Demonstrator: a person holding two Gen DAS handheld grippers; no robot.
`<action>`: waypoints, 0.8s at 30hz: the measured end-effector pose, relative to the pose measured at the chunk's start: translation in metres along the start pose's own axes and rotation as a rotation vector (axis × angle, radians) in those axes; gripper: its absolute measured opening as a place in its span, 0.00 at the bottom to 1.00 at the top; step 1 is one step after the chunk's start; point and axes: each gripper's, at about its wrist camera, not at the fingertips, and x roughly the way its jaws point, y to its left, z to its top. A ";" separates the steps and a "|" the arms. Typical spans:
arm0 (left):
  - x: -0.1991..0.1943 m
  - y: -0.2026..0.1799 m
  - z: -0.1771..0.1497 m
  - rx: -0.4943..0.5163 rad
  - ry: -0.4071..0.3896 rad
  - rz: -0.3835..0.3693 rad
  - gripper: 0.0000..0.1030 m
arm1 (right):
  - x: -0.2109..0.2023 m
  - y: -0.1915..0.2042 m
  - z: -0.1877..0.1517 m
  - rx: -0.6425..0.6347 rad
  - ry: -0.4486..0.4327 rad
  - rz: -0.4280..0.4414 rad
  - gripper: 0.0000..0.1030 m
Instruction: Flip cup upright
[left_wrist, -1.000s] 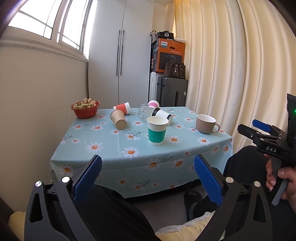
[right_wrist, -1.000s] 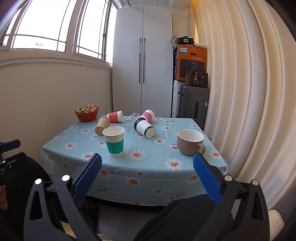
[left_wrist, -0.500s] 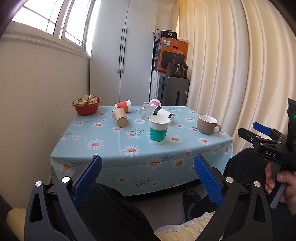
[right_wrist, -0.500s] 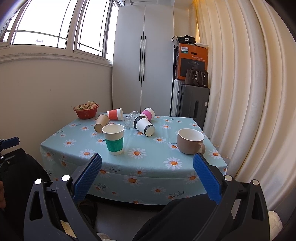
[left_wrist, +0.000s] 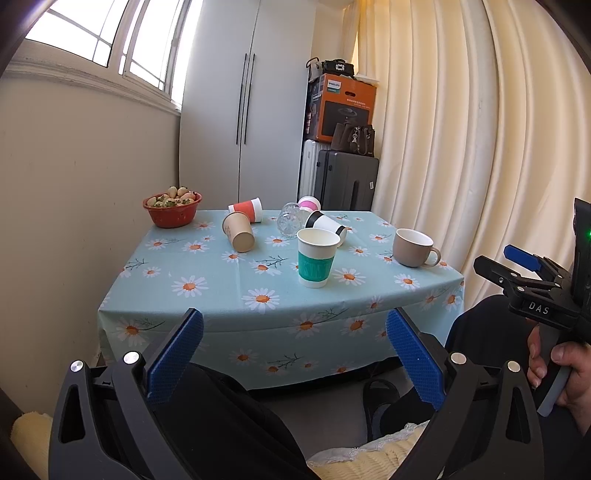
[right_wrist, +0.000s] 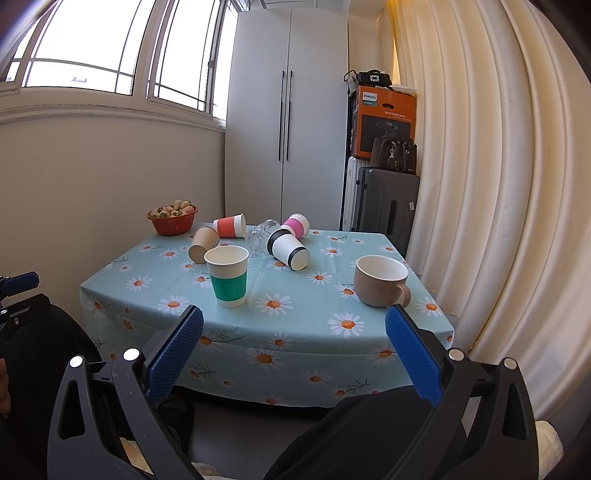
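On the daisy tablecloth (left_wrist: 221, 295) several paper cups lie on their sides: a brown cup (left_wrist: 239, 232), a red cup (left_wrist: 246, 209), a pink cup (left_wrist: 308, 203), a white cup with black bands (left_wrist: 327, 225) and a clear glass (left_wrist: 289, 218). A green-sleeved cup (left_wrist: 317, 257) and a beige mug (left_wrist: 413, 247) stand upright. My left gripper (left_wrist: 294, 349) is open and empty, well back from the table. My right gripper (right_wrist: 294, 347) is open and empty, also short of the table's front edge. The same cups show in the right wrist view, with the green cup (right_wrist: 227, 275) nearest.
A red bowl (left_wrist: 173, 212) of food sits at the table's back left by the wall. A wardrobe (left_wrist: 243, 110), suitcases (left_wrist: 347, 181) and a box stand behind. Curtains (left_wrist: 461, 147) hang on the right. The person's dark-clothed legs lie below both grippers.
Both grippers have pulled back and tilted a little, so the table sits slightly farther and lower in view. The cups have not moved. Both grippers stay open.
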 end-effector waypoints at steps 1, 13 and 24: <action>0.000 0.000 0.000 -0.001 0.000 0.001 0.94 | 0.000 0.000 0.000 0.000 0.000 0.000 0.95; 0.000 0.001 0.000 -0.002 0.008 0.001 0.94 | -0.001 -0.003 -0.004 0.001 -0.001 0.003 0.95; -0.001 0.001 0.000 0.001 0.009 0.000 0.94 | -0.001 -0.004 -0.003 -0.007 0.000 0.003 0.95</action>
